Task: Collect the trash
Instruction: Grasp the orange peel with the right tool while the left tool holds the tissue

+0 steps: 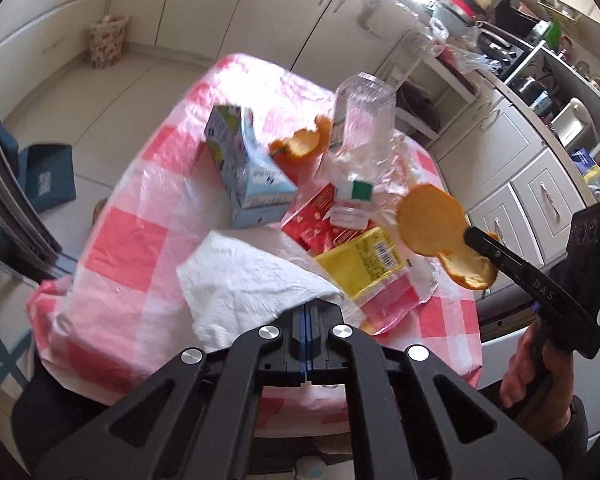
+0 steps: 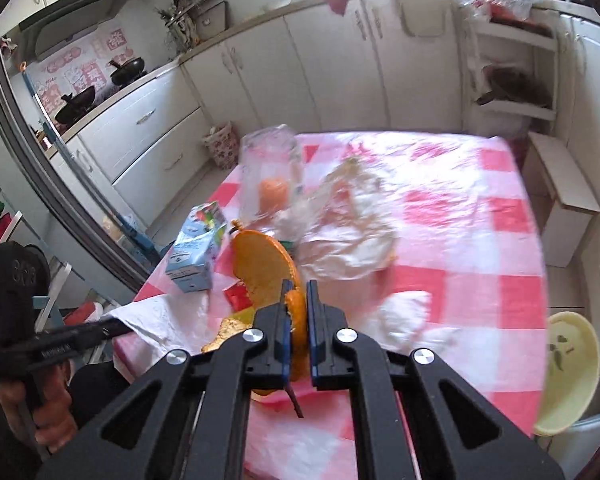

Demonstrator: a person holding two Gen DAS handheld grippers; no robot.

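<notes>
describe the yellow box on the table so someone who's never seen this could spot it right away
Start at the table with the pink-and-white checked cloth. In the heap of trash near its front edge, the yellow carton lies flat between the white paper napkin and a red packet. It is the only yellow box, with a barcode on top; the light blue carton lies further back.

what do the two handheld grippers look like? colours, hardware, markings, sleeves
Both are matte black plastic. The left gripper and right gripper each have angular linkage arms with triangular cutouts, four round silver pivot caps and blue-edged finger pads. From the side, the right one shows raised "DAS" lettering, a pistol-style handle, a boxy camera housing and a small green light. The hand on it wears a dark sleeve.
</notes>
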